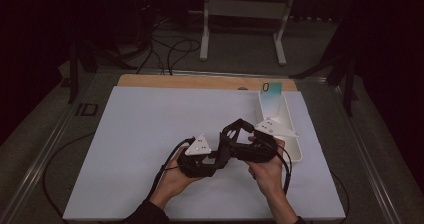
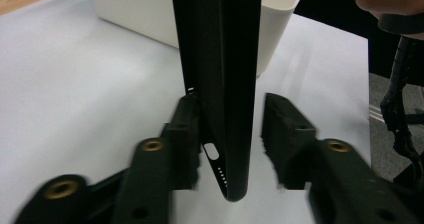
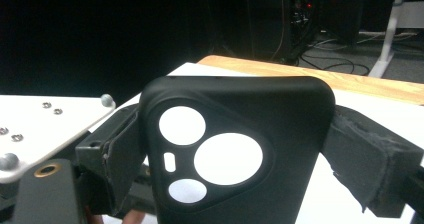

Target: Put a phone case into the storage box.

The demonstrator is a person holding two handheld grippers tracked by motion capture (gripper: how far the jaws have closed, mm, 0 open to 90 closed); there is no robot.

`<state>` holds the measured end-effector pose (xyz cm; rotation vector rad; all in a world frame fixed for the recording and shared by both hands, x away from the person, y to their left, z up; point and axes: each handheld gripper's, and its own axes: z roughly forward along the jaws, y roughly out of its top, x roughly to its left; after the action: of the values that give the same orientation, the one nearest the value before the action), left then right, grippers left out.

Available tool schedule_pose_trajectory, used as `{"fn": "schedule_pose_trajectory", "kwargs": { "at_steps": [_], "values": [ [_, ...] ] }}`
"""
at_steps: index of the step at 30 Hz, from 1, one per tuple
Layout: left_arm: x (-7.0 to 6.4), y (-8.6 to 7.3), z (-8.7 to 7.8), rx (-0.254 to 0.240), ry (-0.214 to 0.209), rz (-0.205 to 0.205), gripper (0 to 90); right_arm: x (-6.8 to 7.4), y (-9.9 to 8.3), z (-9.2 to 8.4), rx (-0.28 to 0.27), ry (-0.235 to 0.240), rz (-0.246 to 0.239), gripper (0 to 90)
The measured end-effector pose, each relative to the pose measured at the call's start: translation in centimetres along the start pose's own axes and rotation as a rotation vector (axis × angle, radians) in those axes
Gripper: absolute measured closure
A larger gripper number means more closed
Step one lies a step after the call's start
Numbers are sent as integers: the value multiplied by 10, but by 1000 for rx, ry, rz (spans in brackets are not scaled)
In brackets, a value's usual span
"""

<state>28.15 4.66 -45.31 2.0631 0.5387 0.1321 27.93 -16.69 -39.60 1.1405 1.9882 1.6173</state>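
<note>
A black phone case (image 3: 235,154) sits between the two hand-held grippers, low and just right of centre in the high view, above the white table mat (image 1: 140,149).

In the right gripper view, the case fills the lower middle of the frame, its back facing the camera, with three round cut-outs and one small slot for camera lenses. The right gripper (image 3: 230,149) has its padded fingers (image 3: 362,164) pressed against the case's two side edges, pinching it.

In the left gripper view, the same case (image 2: 225,84) is seen edge-on, rising from the bottom centre to the top of the frame, with a port slot and small holes at its lower end. The left gripper (image 2: 227,134) has its jaws spread around that lower end: the finger (image 2: 185,134) at the left lies right against the case, while the one at the right stands apart with a clear gap, so nothing is clamped.

In the high view, the person's hands (image 1: 270,166) come in from the bottom edge, holding the grippers close together.

Farther back, at centre right, a white tray (image 1: 295,134) rests on the mat, with a teal phone case (image 1: 271,98) standing up at its far end. Beyond the mat, a strip of wooden tabletop (image 1: 200,81) runs across. At the top of the frame, white stand legs (image 1: 205,44) rise from a dark floor with cables.
</note>
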Motion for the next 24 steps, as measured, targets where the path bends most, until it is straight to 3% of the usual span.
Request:
{"fn": "schedule_pose_trajectory", "kwargs": {
  "at_steps": [2,3,5,6,7,9,15,19,24],
  "values": [
    [0,0,0,0,0,0,505,0,0,0,-1,-3,0,140],
    [2,0,-3,5,27,-7,505,0,0,0,-1,-3,0,140],
    [2,-1,-5,0,69,-13,365,-2,0,0,2,-11,3,140],
    [2,-1,-5,0,69,-13,332,-2,0,0,2,-11,3,140],
    [3,-2,-7,-10,104,-20,332,-2,0,-1,3,-11,2,140],
    [5,-4,-9,-21,138,-33,239,-3,0,-1,3,-15,0,140],
    [9,-9,-17,-40,188,-36,57,-4,1,-2,1,-21,-2,140],
    [13,-15,-25,-64,203,-45,0,-4,1,-2,-1,-21,-4,140],
    [17,-23,-35,-68,266,-36,0,-4,1,-2,1,-20,-7,140]
  ]
}}
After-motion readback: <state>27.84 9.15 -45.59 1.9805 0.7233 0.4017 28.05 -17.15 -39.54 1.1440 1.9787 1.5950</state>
